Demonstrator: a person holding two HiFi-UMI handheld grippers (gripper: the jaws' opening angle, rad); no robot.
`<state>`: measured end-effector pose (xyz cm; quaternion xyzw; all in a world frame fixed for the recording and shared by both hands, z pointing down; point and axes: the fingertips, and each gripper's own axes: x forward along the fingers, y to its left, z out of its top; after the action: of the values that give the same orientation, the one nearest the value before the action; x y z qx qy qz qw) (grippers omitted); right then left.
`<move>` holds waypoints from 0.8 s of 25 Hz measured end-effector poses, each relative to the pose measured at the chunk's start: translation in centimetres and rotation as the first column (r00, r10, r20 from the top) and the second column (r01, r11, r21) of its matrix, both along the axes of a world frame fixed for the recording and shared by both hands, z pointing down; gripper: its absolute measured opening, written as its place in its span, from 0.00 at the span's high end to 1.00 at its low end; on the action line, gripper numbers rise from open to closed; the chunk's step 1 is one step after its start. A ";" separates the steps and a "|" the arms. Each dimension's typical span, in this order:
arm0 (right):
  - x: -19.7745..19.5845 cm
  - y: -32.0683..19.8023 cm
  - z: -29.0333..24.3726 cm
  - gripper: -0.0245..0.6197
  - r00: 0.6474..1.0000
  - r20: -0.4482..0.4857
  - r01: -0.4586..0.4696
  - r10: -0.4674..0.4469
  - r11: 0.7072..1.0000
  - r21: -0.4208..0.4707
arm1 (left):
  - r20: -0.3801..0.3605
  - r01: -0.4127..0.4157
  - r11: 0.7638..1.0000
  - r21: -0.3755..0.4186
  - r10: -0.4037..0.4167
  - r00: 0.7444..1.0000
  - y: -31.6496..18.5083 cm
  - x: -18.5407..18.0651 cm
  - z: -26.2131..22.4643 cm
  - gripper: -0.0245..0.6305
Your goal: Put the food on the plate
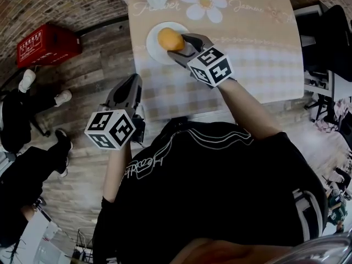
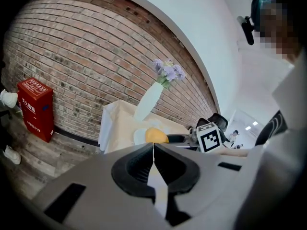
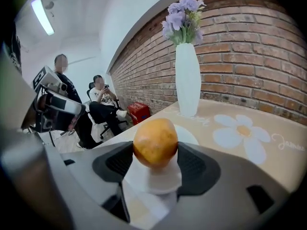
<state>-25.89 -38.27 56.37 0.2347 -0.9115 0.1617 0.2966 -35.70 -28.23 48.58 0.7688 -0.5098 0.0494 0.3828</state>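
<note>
A round orange-yellow piece of food (image 1: 170, 39) is over the white plate (image 1: 155, 49) at the far left of the table. My right gripper (image 1: 177, 44) is shut on it, one jaw on each side. In the right gripper view the food (image 3: 155, 143) fills the gap between the jaws, with the plate (image 3: 188, 135) just beyond and below. I cannot tell whether the food touches the plate. My left gripper (image 1: 132, 84) hangs off the table's left edge over the wooden floor, shut and holding nothing. In its own view my left gripper (image 2: 153, 150) points at the plate (image 2: 139, 136) and food (image 2: 156, 135).
A tall white vase (image 3: 187, 80) with purple flowers stands behind the plate at the table's far edge. The tablecloth (image 1: 258, 54) has a flower print. A red crate (image 1: 47, 43) sits by the brick wall. People sit to the left (image 1: 22, 114), and office chairs (image 1: 330, 48) stand to the right.
</note>
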 end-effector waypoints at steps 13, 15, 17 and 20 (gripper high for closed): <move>0.0 0.1 0.7 0.53 1.000 0.007 -0.007 0.007 1.000 -0.015 | -0.001 0.011 1.000 -0.003 -0.011 1.000 0.8 -0.1 0.1 0.95; 0.0 0.2 0.3 0.53 1.000 0.026 -0.010 0.011 1.000 -0.017 | 0.002 0.009 1.000 -0.004 -0.009 1.000 1.0 0.0 0.1 0.95; 0.2 0.1 -0.2 0.53 0.999 0.046 -0.016 0.016 1.000 -0.010 | 0.004 0.009 1.000 -0.003 -0.009 1.000 1.2 0.0 0.0 0.95; 1.1 -0.1 -1.6 0.53 0.995 0.094 -0.042 0.043 0.999 -0.008 | 0.008 0.008 1.000 0.007 -0.009 1.000 1.4 0.3 -0.5 0.95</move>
<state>-24.84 -38.33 54.73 0.2452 -0.9188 0.1815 0.2506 -35.38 -26.86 48.06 0.7677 -0.5148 0.0490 0.3784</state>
